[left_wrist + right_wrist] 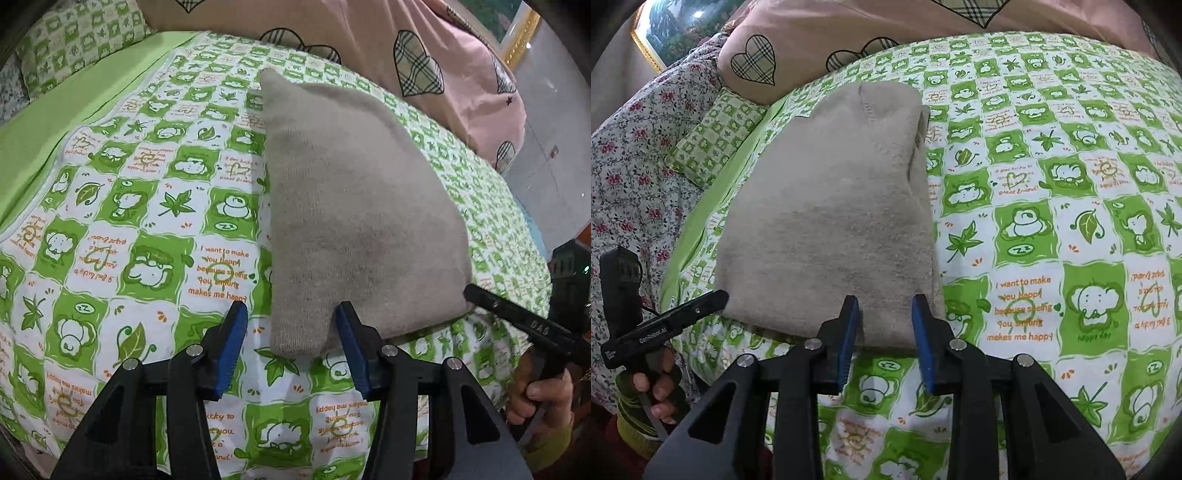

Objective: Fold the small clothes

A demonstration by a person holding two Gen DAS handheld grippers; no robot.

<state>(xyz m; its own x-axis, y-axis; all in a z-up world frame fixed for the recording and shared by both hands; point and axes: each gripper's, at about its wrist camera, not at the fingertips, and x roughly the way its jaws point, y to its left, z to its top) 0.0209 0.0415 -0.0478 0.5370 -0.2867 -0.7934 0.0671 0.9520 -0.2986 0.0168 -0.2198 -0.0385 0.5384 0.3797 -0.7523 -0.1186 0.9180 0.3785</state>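
A grey knitted garment [354, 206] lies folded flat on the green-and-white patterned bedspread [147, 221]. My left gripper [291, 314] is open, its blue pads at the garment's near left corner, holding nothing. My right gripper [884, 306] is open at the garment's [831, 214] near right edge, empty. The right gripper also shows in the left wrist view [476, 295], its tip touching the garment's near right corner. The left gripper shows in the right wrist view [716, 297] at the garment's near left corner.
A pink blanket with plaid hearts [424, 55] lies along the far side of the bed. A green checked pillow [713, 136] and a floral quilt [631, 155] lie at the left in the right wrist view. A framed picture [676, 26] hangs behind.
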